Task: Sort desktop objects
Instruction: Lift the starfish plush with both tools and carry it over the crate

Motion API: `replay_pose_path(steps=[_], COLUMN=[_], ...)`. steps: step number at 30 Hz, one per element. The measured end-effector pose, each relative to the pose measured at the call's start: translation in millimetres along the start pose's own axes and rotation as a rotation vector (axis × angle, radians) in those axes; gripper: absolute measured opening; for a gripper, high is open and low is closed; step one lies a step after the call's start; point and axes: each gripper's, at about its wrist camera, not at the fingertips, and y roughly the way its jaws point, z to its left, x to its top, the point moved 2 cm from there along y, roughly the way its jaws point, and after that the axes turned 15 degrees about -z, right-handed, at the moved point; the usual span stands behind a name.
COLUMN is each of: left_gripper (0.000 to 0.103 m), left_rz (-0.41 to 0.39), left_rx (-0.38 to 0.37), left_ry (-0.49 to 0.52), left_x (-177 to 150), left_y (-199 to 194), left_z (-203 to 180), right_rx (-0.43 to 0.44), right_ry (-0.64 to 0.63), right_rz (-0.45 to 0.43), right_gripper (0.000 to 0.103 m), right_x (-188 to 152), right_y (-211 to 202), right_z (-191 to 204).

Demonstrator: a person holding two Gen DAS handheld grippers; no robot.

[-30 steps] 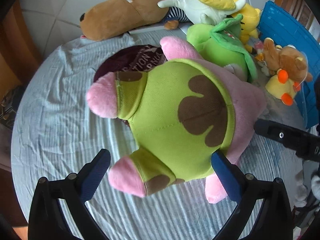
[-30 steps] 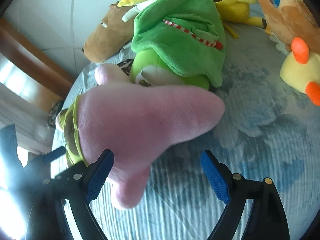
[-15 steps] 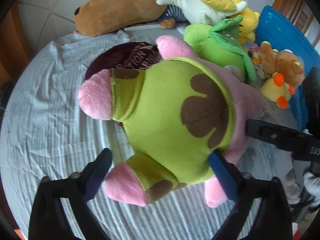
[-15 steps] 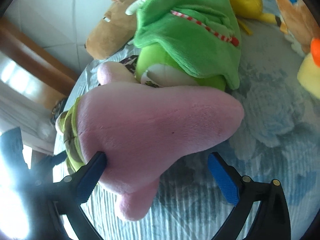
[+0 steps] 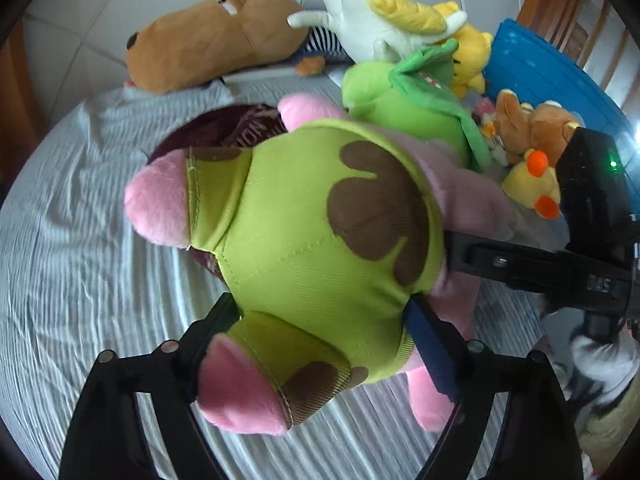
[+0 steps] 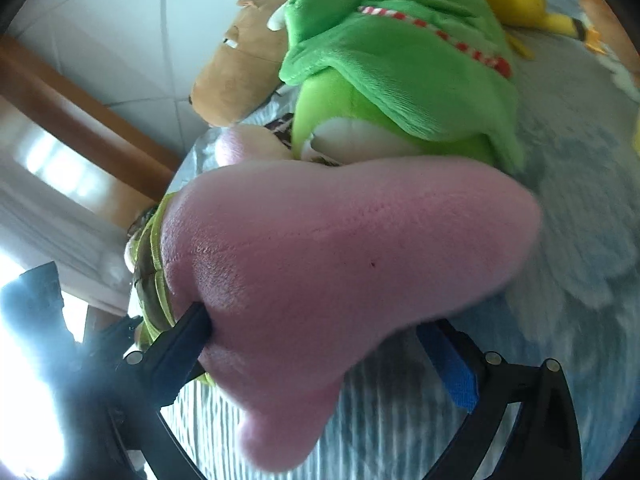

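A pink star-shaped plush [image 5: 320, 220] in green shorts with brown patches lies on the cloth-covered round table [image 5: 80, 240]. My left gripper [image 5: 324, 320] straddles the shorts end. Its jaws are closing, and both pads touch the fabric. My right gripper [image 6: 316, 324] straddles the pink pointed end [image 6: 340, 260] of the same plush. Its jaws are opening: the left pad touches the plush, and the blue right pad [image 6: 452, 364] stands just off it. In the left wrist view, one black finger [image 5: 520, 264] of the right gripper reaches in beside the plush.
A green frog plush [image 5: 404, 108] lies right behind the pink one. Further back are a brown capybara plush [image 5: 212, 40], a white and yellow plush [image 5: 380, 20] and a yellow plush [image 5: 472, 56]. A brown bear with a yellow duck [image 5: 532, 120] leans on a blue bin [image 5: 540, 64]. A dark red cloth [image 5: 224, 128] lies under the plush.
The left jaws have narrowed from wide apart onto the shorts. The right gripper has come down and forward, so the pink end now fills the space between its jaws.
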Motion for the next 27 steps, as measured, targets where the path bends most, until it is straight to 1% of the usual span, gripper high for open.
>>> replay_pose_path(steps=[1,4,5,6,9,12,15,19,22,25,27], left_gripper=[0.084,0.077,0.075,0.074,0.072,0.072,0.072,0.072,0.072,0.072,0.072], left_rz=[-0.012,-0.035,-0.041,-0.040,-0.031,-0.042,-0.065,-0.088,-0.100,-0.099,-0.099], left_rx=[-0.003,-0.028,-0.031,-0.028,-0.017,-0.033,-0.059,-0.093,-0.123,-0.153,-0.171], left_ry=[-0.011,-0.031,-0.027,-0.024,-0.019,-0.009,0.008,0.029,0.046,0.058,0.073], left_x=[0,2,3,4,7,16,30,46,53,56,57], left_y=[1,-4,-9,-12,-24,-42,-64,-86,-98,-105,-109], left_z=[3,6,5,3,-2,-9,-19,-35,-48,-60,-71], right_rx=[0.009,0.034,0.043,0.048,0.037,0.026,0.026,0.012,-0.007,-0.036,-0.056], right_ry=[-0.005,-0.022,-0.027,-0.035,-0.064,-0.068,-0.076,-0.087,-0.093,-0.099,-0.100], right_rz=[-0.014,-0.057,-0.072,-0.087,-0.100,-0.107,-0.139,-0.177,-0.206,-0.230,-0.243], right_gripper=[0.099,0.094,0.090,0.086,0.082,0.082,0.082,0.082,0.082,0.082,0.082], right_x=[0,1,2,2,5,7,14,22,27,27,26], right_y=[1,4,5,4,-9,-24,-47,-84,-111,-126,-148], right_z=[2,9,11,14,26,31,46,53,59,67,64])
